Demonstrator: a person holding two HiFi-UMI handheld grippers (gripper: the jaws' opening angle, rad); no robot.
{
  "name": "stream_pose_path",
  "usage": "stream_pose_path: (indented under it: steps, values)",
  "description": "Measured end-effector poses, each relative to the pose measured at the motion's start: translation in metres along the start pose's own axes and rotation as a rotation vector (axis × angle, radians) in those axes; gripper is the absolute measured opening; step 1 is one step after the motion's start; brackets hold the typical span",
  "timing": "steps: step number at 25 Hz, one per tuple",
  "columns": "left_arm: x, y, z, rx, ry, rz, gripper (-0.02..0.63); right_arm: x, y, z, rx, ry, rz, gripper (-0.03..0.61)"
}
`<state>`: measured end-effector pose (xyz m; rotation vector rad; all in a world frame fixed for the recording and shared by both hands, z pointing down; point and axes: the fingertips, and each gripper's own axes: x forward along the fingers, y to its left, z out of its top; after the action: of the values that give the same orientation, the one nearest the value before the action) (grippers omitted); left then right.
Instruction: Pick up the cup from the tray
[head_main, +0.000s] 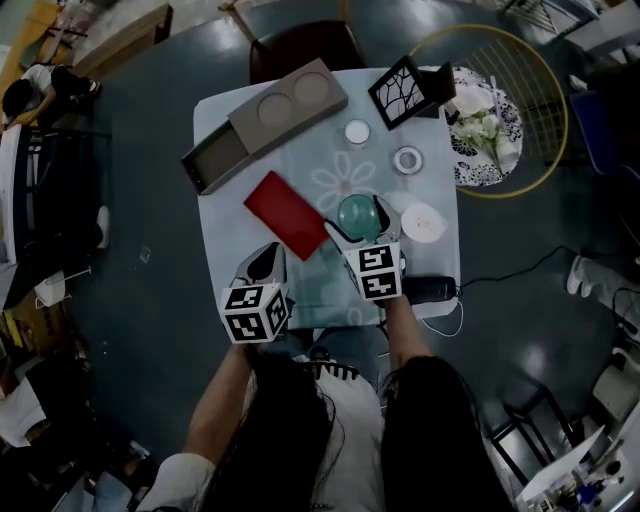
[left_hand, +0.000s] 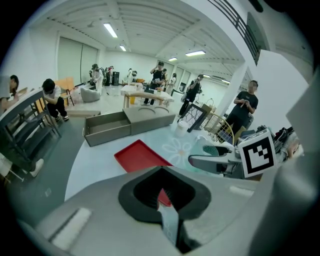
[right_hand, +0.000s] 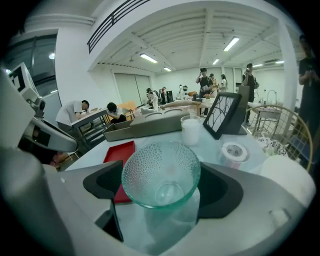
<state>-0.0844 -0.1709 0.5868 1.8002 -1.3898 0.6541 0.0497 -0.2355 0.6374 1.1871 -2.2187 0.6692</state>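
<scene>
Cup sits, apparently clamped, in the right gripper.

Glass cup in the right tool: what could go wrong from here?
1. The glass cup is smooth and tapered, and the right tool grips it only by its sides, so it may slip or tilt.
2. The white container and tape roll stand just ahead, and a forward swing could knock them.
</scene>
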Motion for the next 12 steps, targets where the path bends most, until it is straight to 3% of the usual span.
stream_pose_path:
  steps: [6, 12]
  values:
    - [-0.007, 0.010, 0.001, -0.014, -0.018, 0.021, 0.000, -0.012, 0.009, 0.018, 0.001, -0.065, 0.039, 0.571]
    - [-0.014, -0.004, 0.006, -0.014, -0.063, -0.030, 0.000, -0.040, 0.009, 0.052, 0.029, -0.180, 0.014, 0.580]
